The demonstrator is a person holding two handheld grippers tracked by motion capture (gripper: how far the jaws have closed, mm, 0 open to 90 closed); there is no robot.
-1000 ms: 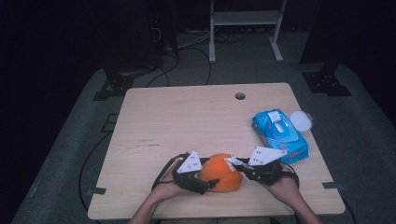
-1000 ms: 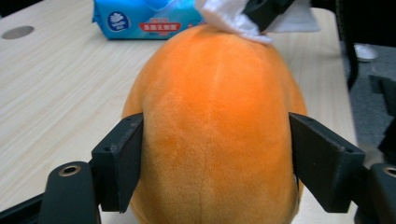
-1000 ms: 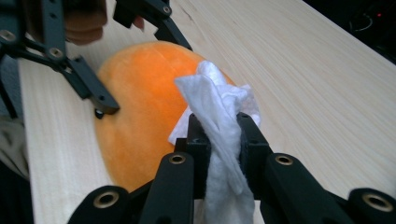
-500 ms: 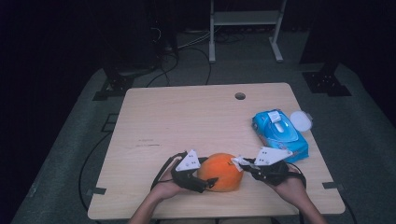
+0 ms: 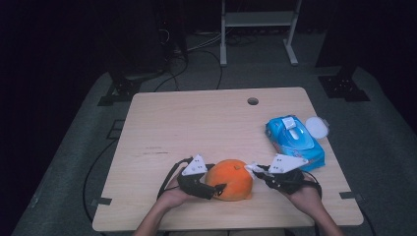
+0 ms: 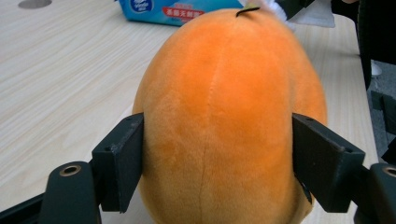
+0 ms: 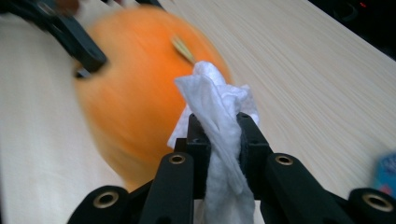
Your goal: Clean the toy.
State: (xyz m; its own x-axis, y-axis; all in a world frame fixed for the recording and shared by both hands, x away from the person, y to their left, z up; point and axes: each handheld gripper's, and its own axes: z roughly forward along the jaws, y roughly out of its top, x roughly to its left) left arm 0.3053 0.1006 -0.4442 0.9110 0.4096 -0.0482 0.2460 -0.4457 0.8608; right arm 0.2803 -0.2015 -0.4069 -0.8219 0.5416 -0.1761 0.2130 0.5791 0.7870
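Two tongs busy on one plush orange (image 6: 224, 116)
Left tongs (image 6: 217, 158) clamping fruit; right tongs (image 7: 223, 135) pinching wipe (image 7: 219, 107); rub gently, steady grip.

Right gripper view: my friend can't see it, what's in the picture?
The right gripper pinches a crumpled white wipe between its two black jaws, held up against a fuzzy orange plush fruit. The fruit sits on a pale wooden table, and the left gripper grips its far side.

room: dim | floor (image 5: 74, 147): grey carpet | rear: white metal frame (image 5: 258, 19), perhaps shelving
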